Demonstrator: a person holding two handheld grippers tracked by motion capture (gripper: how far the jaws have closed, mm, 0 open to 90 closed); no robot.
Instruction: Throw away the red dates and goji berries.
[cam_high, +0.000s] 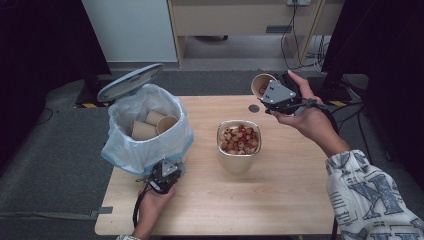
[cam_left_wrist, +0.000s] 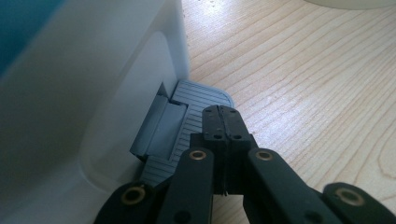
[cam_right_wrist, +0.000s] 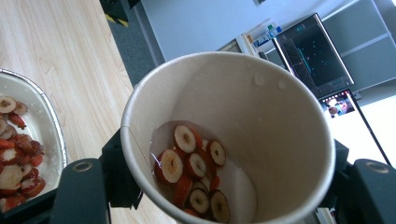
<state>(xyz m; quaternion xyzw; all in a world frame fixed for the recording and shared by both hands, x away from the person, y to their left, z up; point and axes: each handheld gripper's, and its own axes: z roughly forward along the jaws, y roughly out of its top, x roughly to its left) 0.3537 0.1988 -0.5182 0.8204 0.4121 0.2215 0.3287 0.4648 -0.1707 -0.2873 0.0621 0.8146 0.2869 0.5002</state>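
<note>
My right gripper (cam_high: 267, 90) is raised over the table's far right edge, shut on a paper cup (cam_high: 261, 84). The right gripper view looks into that tilted cup (cam_right_wrist: 261, 121), where several red-rimmed fruit slices (cam_right_wrist: 194, 168) lie at the bottom. A metal bowl (cam_high: 238, 151) full of the same slices (cam_high: 240, 139) stands mid-table. My left gripper (cam_high: 167, 167) is shut, its tips pressing down on the grey foot pedal (cam_left_wrist: 187, 107) of a white bin (cam_high: 145, 127). The bin's lid (cam_high: 129, 81) stands up, and three used paper cups (cam_high: 152, 125) lie inside the bag.
A plastic bag lines the bin, which fills the table's left side. A small dark round mark (cam_high: 254, 108) sits on the wood behind the bowl. Cables and black stands lie on the floor beyond the far right corner.
</note>
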